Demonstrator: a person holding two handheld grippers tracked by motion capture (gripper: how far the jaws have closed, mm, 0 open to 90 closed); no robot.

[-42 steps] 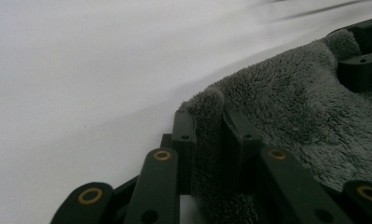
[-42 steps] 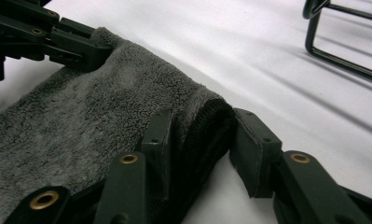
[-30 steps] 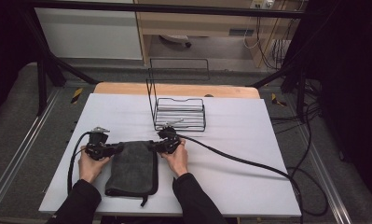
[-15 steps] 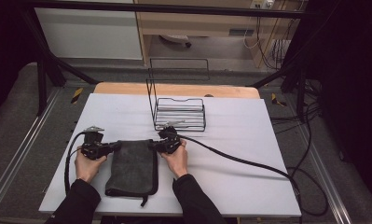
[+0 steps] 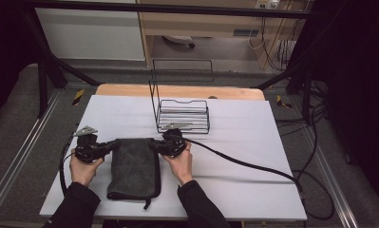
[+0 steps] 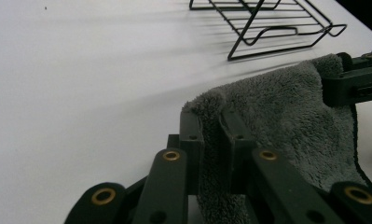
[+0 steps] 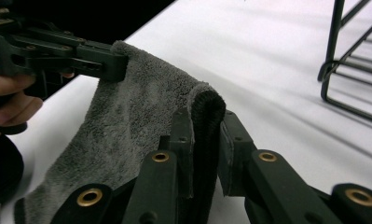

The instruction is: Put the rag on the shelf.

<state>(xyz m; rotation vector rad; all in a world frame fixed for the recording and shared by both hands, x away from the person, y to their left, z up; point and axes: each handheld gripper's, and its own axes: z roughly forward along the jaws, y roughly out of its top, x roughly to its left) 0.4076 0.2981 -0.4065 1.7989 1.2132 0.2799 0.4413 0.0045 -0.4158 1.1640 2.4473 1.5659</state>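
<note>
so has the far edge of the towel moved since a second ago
Yes. In the high view the towel's far edge, pinched by the left gripper and right gripper, has lifted slightly toward the wire rack; its near end lies on the table.

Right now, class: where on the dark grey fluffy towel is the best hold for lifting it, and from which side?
Pinch the dark grey fluffy towel at its two far corners, each tongs coming from its own outer side, as the left tongs and right tongs do. The folded edges there are thick.
</note>
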